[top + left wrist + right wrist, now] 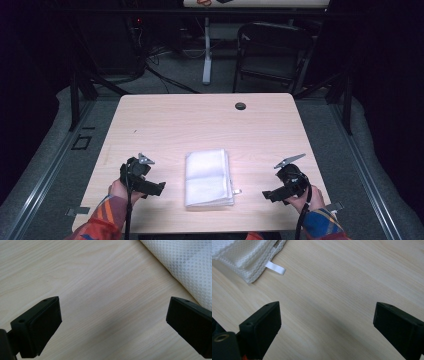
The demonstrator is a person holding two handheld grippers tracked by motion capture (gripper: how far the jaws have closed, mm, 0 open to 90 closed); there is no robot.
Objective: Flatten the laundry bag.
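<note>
High view, cloth: folded white textured cloth (208, 177) flat on light wooden table (200, 120), near front edge, between both grippers.
Tag: small white loop (276, 267) at cloth corner.
Left gripper (161, 188): jaws spread wide, nothing held, just left of cloth.
Right gripper (266, 196): jaws spread wide, nothing held, right of cloth.

No legible text, brand, number or sign is present. The small white tag (275, 267) sewn to the corner of the folded white cloth (242, 255), ahead and to the left of the right gripper (327, 325), is blank on its visible face. The cloth surface carries a woven pattern without lettering.
</note>
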